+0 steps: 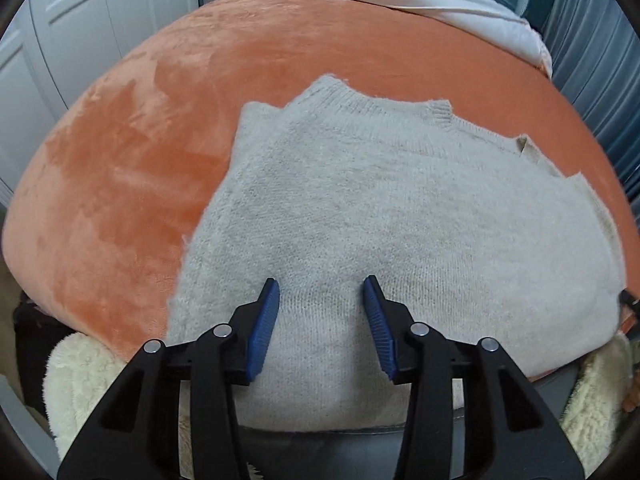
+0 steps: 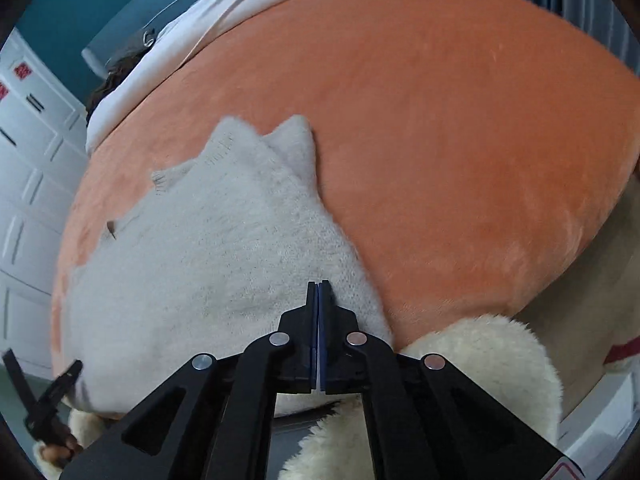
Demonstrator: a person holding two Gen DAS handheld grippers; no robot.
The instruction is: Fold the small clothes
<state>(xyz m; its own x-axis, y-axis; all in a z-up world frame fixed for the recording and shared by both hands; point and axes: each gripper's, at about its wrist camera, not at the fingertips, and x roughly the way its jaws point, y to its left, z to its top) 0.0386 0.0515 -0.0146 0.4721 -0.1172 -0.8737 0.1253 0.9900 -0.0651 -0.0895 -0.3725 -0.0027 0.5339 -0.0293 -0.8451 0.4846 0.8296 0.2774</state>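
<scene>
Fuzzy pale-grey knit sweater (image 1: 360, 216) flat on orange plush bedspread (image 1: 120, 184). Left gripper (image 1: 322, 284) jaws apart, empty, above hem. Right view: right gripper (image 2: 319, 286) closed, nothing pinched; white closet doors (image 2: 28, 184).

free: we see bare orange blanket (image 2: 460, 140) right of the knit sweater (image 2: 200, 260) to the bed's edge | blocked: white duvet (image 1: 400, 4) bunched along the far edge

Sweater (image 1: 380, 216) pale grey-beige, fuzzy knit (ribbed collar); blanket (image 1: 132, 168) plain orange plush; sheet (image 1: 400, 0) white; gripper pads (image 1: 264, 328) blue.
</scene>
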